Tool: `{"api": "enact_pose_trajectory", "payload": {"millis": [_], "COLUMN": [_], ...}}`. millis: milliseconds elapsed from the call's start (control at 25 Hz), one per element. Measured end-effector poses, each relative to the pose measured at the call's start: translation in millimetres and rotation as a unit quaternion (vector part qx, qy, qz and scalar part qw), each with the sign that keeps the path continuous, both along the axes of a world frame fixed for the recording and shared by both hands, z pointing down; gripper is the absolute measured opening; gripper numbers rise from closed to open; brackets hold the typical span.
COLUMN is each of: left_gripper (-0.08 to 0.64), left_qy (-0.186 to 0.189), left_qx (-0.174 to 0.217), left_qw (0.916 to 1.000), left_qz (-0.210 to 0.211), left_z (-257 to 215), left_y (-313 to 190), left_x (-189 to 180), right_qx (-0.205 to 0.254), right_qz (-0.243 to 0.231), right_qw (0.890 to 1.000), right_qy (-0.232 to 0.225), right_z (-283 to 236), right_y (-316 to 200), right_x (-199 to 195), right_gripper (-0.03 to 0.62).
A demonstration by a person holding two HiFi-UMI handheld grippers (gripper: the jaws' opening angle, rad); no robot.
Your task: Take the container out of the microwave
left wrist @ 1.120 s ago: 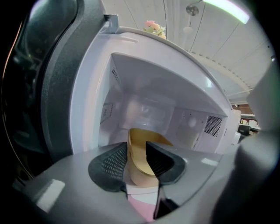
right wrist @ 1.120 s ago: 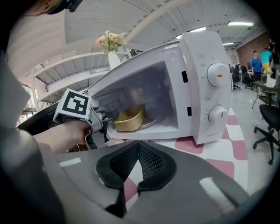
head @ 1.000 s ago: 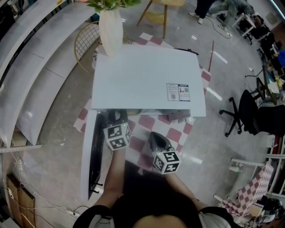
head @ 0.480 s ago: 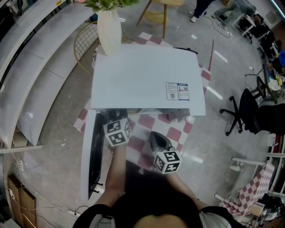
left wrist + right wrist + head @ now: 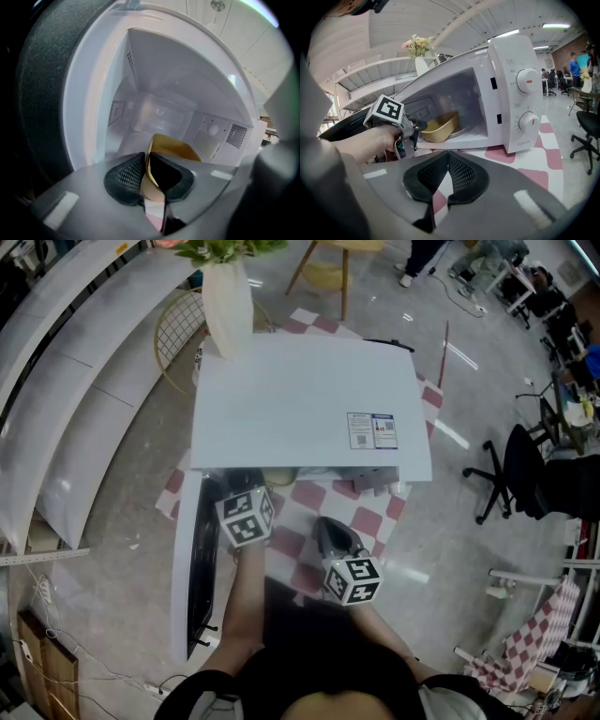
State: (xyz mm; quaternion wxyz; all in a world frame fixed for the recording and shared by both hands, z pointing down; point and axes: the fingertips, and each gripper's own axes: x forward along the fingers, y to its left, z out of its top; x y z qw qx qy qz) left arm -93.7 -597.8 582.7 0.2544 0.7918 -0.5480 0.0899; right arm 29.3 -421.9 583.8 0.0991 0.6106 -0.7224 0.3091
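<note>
"wahin" on the microwave panel

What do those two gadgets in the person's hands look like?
Both are grey handheld tools: the left gripper and right gripper end in two dark jaws with mesh-patterned pads. Each carries a white cube printed with black square markers. The person wears a dark top. The left jaws have just been closing, with the rim of the yellow container between them.
</note>
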Motion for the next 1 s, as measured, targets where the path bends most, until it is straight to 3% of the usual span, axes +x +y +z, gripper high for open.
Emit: {"api": "enact_pose_trajectory", "payload": {"millis": [1000], "left_gripper": [0.034], "left_qy": [0.018], "left_qx": [0.007], "left_qw": [0.9998], "left_qz": [0.008], "left_z": [-5.6], "left_y": [9.5], "left_x": [7.3], "right_qx": [0.023], "right_qz": [0.022], "right_qw": [0.999], "right_qy": [-0.002], "right_z": [-6.0], "right_y": [6.5], "right_x": [14.9], "right_gripper": [0.0]}}
